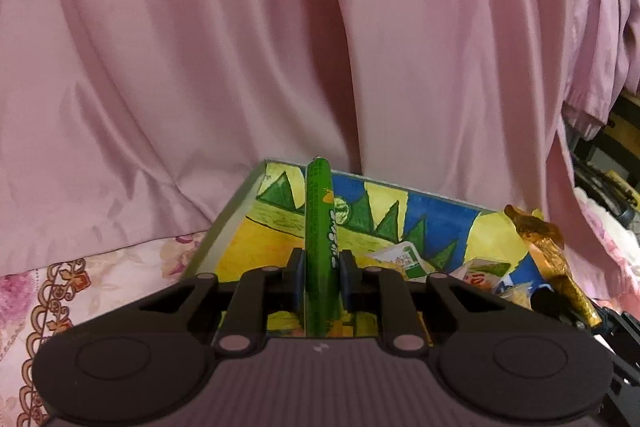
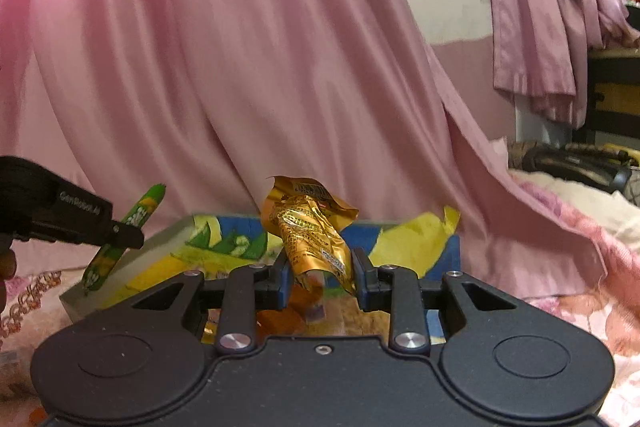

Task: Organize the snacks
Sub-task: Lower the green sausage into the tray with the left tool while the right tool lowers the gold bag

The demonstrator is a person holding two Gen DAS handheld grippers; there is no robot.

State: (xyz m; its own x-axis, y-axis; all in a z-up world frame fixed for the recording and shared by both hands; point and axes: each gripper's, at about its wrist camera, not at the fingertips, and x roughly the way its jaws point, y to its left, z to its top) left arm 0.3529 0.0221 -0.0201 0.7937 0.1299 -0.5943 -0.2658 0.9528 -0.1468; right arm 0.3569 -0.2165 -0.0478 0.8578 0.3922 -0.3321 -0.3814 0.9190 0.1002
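My left gripper [image 1: 321, 267] is shut on a long green snack stick [image 1: 320, 227] that stands upright between its pads, above the near-left part of a colourful box [image 1: 240, 251]. From the right wrist view the same green stick [image 2: 132, 227] and left gripper [image 2: 120, 233] show at the far left, by the box's left edge. A crumpled gold snack wrapper [image 2: 310, 227] is clamped in my right gripper [image 2: 322, 269], shut on it over the box [image 2: 404, 243]. That gold wrapper [image 1: 552, 259] also appears at the right of the left wrist view. Several small snack packets [image 1: 404, 259] lie inside the box.
A pink satin curtain [image 1: 240, 47] hangs right behind the box and fills the background. The box sits on a floral bedspread [image 1: 80, 287]. Pink cloth hangs from a ledge [image 2: 532, 27] at the right, with dark furniture and clutter [image 2: 580, 163] below it.
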